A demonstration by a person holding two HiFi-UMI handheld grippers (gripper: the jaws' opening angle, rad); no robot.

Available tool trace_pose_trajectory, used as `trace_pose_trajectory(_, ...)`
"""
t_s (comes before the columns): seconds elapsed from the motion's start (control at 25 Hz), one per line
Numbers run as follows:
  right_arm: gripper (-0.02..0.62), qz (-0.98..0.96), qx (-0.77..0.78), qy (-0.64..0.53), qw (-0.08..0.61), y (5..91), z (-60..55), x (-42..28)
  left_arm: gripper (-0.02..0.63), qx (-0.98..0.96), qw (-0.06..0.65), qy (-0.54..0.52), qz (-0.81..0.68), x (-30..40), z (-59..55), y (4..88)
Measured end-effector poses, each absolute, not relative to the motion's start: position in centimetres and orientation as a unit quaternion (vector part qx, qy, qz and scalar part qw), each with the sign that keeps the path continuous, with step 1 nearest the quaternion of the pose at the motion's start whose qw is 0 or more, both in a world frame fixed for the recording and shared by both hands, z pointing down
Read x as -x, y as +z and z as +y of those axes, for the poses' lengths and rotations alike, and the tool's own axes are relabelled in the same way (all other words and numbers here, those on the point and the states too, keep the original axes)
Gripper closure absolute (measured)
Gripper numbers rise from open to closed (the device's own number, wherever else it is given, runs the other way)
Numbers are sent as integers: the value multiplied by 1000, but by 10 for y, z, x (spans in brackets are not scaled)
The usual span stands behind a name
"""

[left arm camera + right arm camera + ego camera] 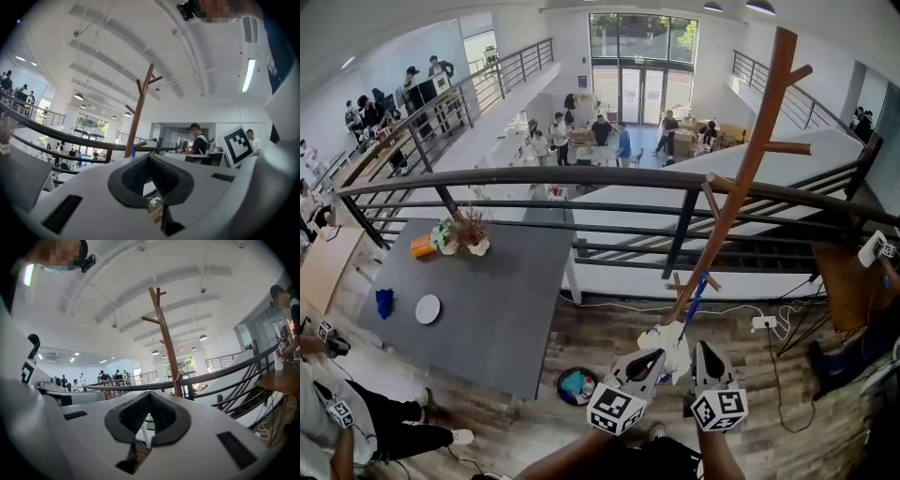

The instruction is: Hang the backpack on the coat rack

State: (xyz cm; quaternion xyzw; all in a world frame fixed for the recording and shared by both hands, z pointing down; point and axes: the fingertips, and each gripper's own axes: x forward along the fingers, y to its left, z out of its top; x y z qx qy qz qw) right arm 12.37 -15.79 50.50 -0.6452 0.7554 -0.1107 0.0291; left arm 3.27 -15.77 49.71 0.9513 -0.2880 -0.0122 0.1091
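The coat rack (741, 187) is a brown wooden post with short pegs. In the head view it leans from the centre up toward 1 o'clock and stands just inside the dark railing (581, 178). A blue strap (695, 298) hangs from one of its low pegs and runs down along the post toward the gripper tips. Both gripper views show the post (139, 117) (166, 343) at 12 o'clock, straight ahead, with the blue strap (132, 150) (188, 391) beside it at railing height.

The backpack cannot be picked out with certainty. A dark bulk (652, 461) sits between the person's forearms at 6 o'clock, and whether that is it cannot be told.

The left gripper (659, 345) and the right gripper (705, 352) are side by side just below the foot of the post, both pointing at it. The jaws of the left gripper (149, 156) are together, pad tips meeting, with nothing seen between them. The jaws of the right gripper (150, 394) are together too, and nothing shows in their gap.

At 9 o'clock from the grippers a dark grey tabletop (516, 309) carries a potted plant (472, 234), an orange object (423, 247), a white plate (427, 309) and a small blue object (384, 302). A round object (577, 385) lies on the wooden floor (609, 333) just left of the left gripper.
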Motion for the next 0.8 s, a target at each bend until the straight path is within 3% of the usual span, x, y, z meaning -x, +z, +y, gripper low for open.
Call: trace_pose_trajectory(0.8,583,792,599,-111,31,503,-87,-165,601,-933,103,-8,-344,-85,-91,498)
